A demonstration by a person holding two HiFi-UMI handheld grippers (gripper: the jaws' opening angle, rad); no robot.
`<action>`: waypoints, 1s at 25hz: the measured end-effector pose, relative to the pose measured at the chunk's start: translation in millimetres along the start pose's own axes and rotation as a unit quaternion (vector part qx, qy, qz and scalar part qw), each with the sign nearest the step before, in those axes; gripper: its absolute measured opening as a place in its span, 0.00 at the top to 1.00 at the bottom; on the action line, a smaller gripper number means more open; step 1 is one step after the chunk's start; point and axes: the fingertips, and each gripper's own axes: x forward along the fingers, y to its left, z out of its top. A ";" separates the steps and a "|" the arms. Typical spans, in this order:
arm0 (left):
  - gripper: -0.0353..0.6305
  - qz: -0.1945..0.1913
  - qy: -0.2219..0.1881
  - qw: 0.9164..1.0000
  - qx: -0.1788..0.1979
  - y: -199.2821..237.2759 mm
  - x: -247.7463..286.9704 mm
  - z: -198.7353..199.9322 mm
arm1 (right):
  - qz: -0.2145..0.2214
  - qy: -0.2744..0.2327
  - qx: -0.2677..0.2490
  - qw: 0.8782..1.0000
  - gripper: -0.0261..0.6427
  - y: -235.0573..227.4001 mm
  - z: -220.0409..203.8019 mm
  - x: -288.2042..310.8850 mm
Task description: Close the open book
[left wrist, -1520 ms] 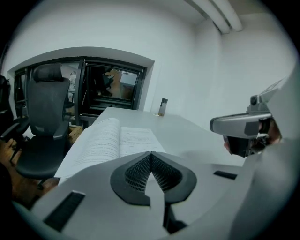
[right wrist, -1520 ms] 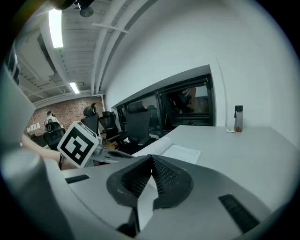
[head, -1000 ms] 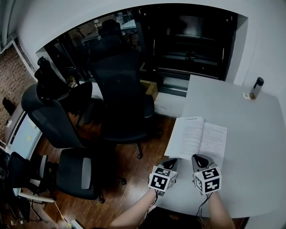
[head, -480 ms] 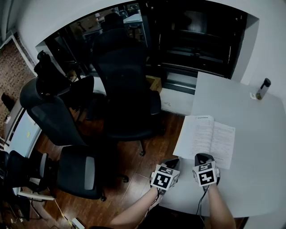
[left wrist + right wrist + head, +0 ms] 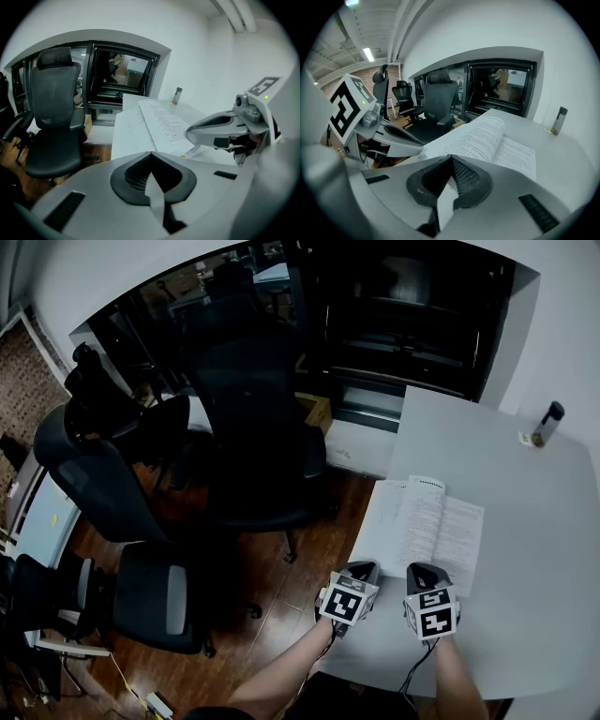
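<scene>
An open book (image 5: 427, 531) lies on the white tabletop (image 5: 534, 549), near its edge. Just short of it are the left gripper (image 5: 359, 570) and right gripper (image 5: 424, 572), side by side, jaws closed on nothing.

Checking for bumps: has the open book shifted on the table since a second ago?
No. The book still lies against the table's left edge, same place.

Illegibly small print on book (image 5: 427, 531)
</scene>
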 end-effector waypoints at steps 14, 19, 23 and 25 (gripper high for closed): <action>0.94 0.013 0.006 1.000 -0.010 -11.0 5.3 3.0 | -0.073 -0.014 0.073 0.995 0.96 -86.1 -28.7 -47.5; 0.94 0.020 -0.009 1.000 -0.017 -24.8 -1.4 10.3 | -0.086 -0.012 0.101 0.991 0.96 -103.9 -51.9 -76.5; 0.94 0.038 -0.017 0.999 -0.018 -36.7 -5.6 16.1 | -0.088 -0.037 0.109 0.989 0.96 -120.0 -51.8 -98.0; 0.94 0.051 -0.019 0.998 -0.017 -42.6 -9.6 17.5 | -0.081 -0.054 0.107 0.990 0.96 -124.4 -46.6 -106.2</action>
